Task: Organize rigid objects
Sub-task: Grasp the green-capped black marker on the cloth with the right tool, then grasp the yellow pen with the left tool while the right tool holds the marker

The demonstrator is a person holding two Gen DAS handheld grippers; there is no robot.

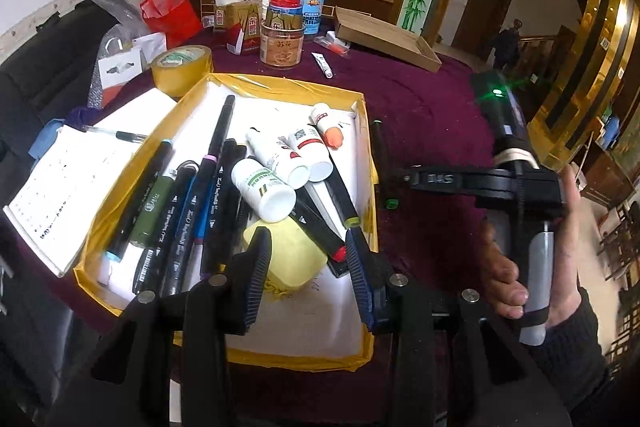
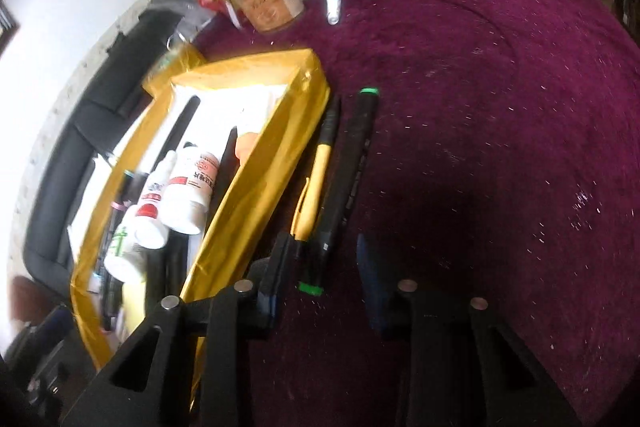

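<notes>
A yellow-taped box (image 1: 366,131) holds several markers (image 1: 180,203), three white bottles (image 1: 262,189) and a pale yellow block (image 1: 294,255). My left gripper (image 1: 308,267) is open over the box's near end, its fingers either side of the yellow block. My right gripper (image 2: 324,281) is open and empty, low over the purple cloth just right of the box (image 2: 256,183). Between its fingers lie the near ends of a black marker with green caps (image 2: 344,183) and a yellow pen (image 2: 316,179). The right gripper also shows in the left wrist view (image 1: 404,179), held by a hand.
An open notebook with a pen (image 1: 68,171) lies left of the box. A tape roll (image 1: 182,69), jars (image 1: 282,43), cartons, a red bag (image 1: 170,11) and a flat cardboard tray (image 1: 384,35) stand behind. A small white tube (image 2: 334,5) lies on the purple tablecloth (image 2: 500,115).
</notes>
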